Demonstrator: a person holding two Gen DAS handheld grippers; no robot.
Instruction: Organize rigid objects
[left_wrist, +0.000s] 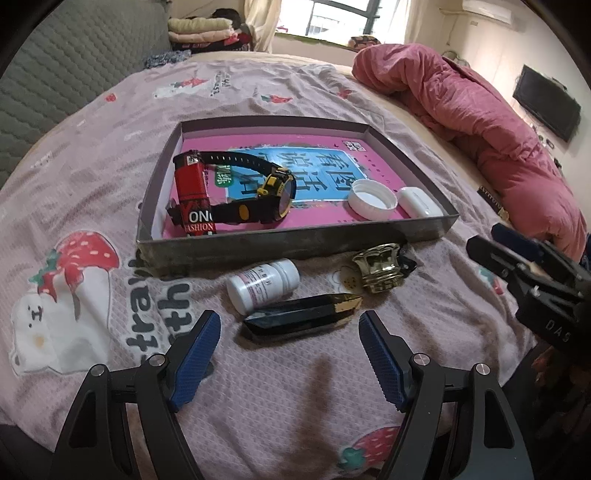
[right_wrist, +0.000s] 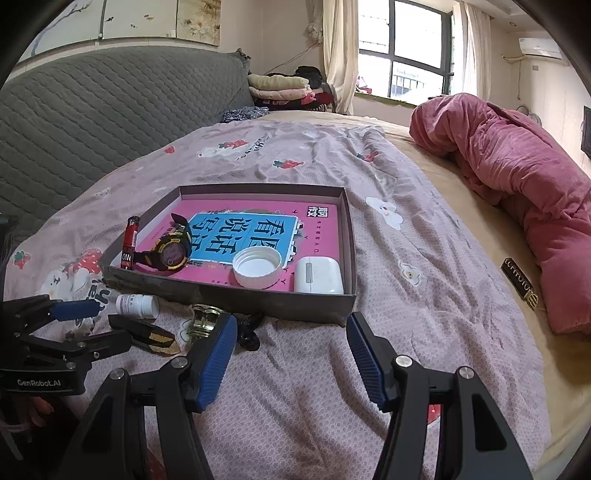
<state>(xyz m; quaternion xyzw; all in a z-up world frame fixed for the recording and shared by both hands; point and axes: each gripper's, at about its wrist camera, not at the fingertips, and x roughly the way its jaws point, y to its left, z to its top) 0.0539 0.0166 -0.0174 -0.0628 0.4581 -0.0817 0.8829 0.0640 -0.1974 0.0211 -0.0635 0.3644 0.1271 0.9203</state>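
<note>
Left gripper (left_wrist: 290, 328) fingers wide apart, holding nothing, above the bedsheet (left_wrist: 110, 110). Black-and-gold crystal (left_wrist: 303, 315) lies just ahead between them, at 12 o'clock. White pill bottle (left_wrist: 262, 282) at 11 o'clock, touching the crystal; gold cap (left_wrist: 378, 269) at 1 o'clock. Box (left_wrist: 295, 245) beyond holds lighter (left_wrist: 194, 194), watch (left_wrist: 273, 194), white lid (left_wrist: 371, 199), earbud case (left_wrist: 419, 201). Right gripper (right_wrist: 291, 332) fingers wide, holding nothing, near the box's front wall.

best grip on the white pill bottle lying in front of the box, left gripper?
Grip the pill bottle across its labelled body, mid-length. It lies on its side, cap toward the box, so come from above with the left gripper, jaws spanning the round sides. The black crystal lies close in front; mind that side.
</note>
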